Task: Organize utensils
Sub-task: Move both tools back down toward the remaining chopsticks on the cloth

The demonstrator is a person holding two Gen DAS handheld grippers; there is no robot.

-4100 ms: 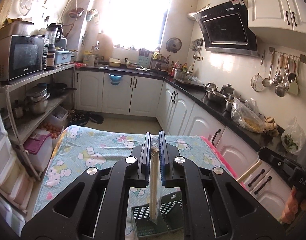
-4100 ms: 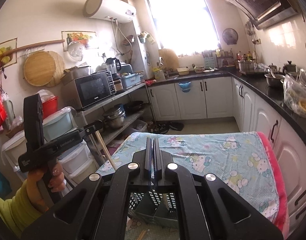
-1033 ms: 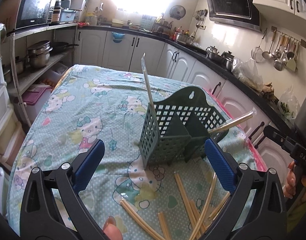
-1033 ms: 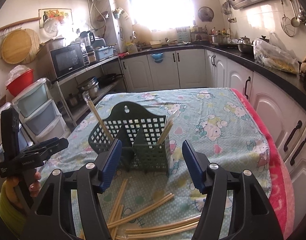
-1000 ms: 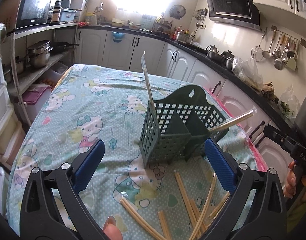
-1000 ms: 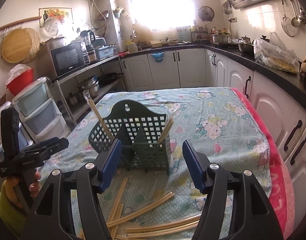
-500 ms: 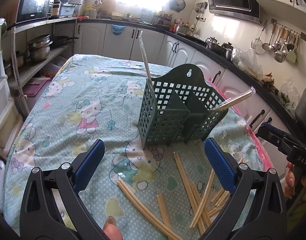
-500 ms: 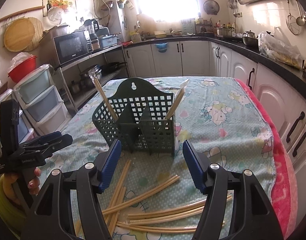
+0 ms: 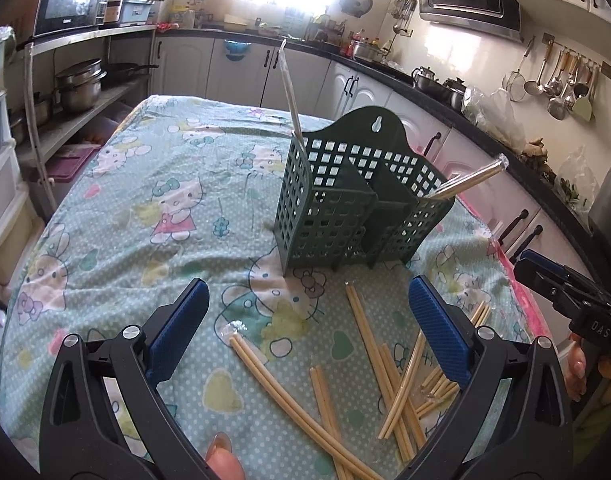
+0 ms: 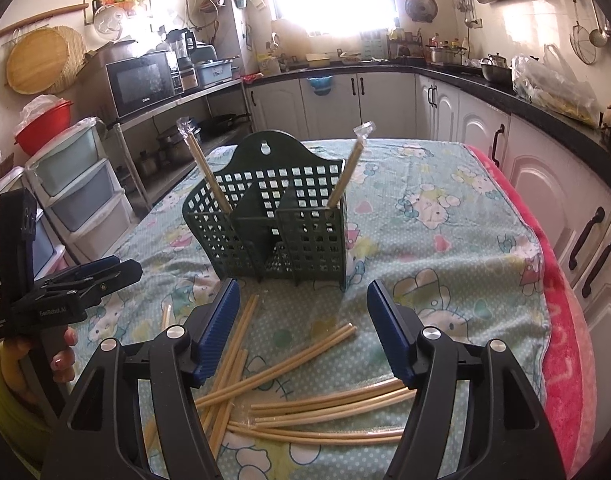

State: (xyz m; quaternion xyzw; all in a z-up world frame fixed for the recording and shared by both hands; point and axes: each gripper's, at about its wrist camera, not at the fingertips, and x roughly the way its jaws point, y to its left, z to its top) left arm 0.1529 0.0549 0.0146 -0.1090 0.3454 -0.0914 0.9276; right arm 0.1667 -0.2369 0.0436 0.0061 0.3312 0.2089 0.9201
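Note:
A dark green slotted utensil holder [image 9: 357, 204] [image 10: 277, 216] stands on the table. One wrapped pair of chopsticks [image 9: 288, 92] [image 10: 207, 172] leans in its left compartment, another [image 9: 469, 182] [image 10: 345, 172] in its right one. Several loose wrapped chopsticks [image 9: 389, 364] [image 10: 305, 396] lie on the cloth in front of the holder. My left gripper [image 9: 305, 328] is open and empty above them, left of centre. My right gripper [image 10: 303, 324] is open and empty above them too. Each gripper shows at the edge of the other's view, the left [image 10: 77, 284] and the right [image 9: 561, 284].
The table carries a pale green cartoon-cat cloth [image 9: 145, 200] with a pink edge [image 10: 561, 320] on the right. White cabinets and a black counter [image 10: 525, 108] run along the right. A shelf with a microwave [image 10: 141, 80] and drawers stands on the left.
Both grippers, shut on chopsticks above the holder four seconds ago, stand open and empty. In the last second both have drawn back and lowered toward the loose chopsticks.

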